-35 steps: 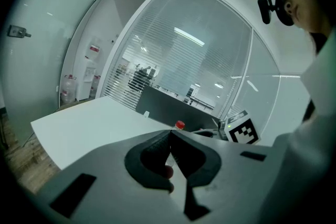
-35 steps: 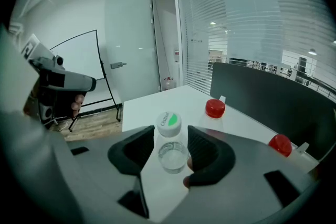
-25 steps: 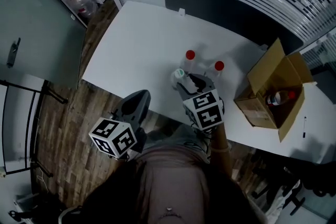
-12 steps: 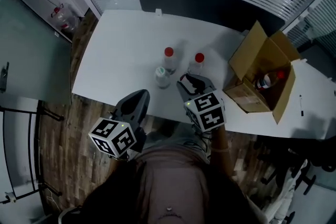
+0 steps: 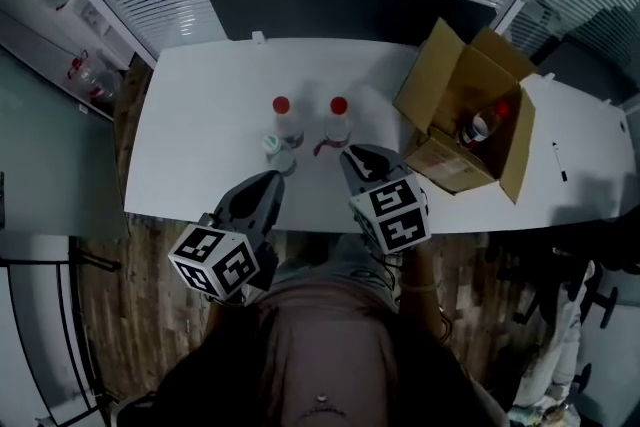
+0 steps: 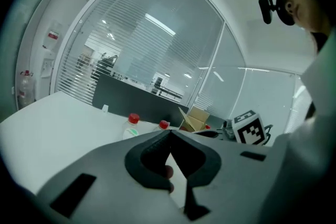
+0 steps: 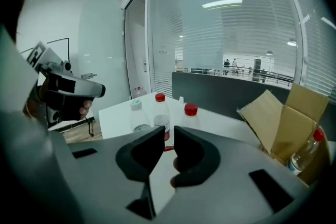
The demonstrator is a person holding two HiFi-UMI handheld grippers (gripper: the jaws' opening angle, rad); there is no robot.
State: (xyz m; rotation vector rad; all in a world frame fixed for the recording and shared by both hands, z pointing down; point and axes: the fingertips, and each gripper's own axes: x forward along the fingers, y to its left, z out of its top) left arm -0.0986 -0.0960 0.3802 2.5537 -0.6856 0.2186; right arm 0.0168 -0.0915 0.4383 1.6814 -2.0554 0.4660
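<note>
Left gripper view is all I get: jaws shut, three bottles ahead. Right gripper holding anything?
Observer: No. The right gripper has its jaws slightly apart, with nothing between them.
Operator: Anything inside the cardboard box?
Observer: Yes, a red-capped bottle lies tilted in it.
Operator: Which bottle is nearest the right gripper?
Observer: In the head view, the right-hand table bottle, just ahead of its jaws.
</note>
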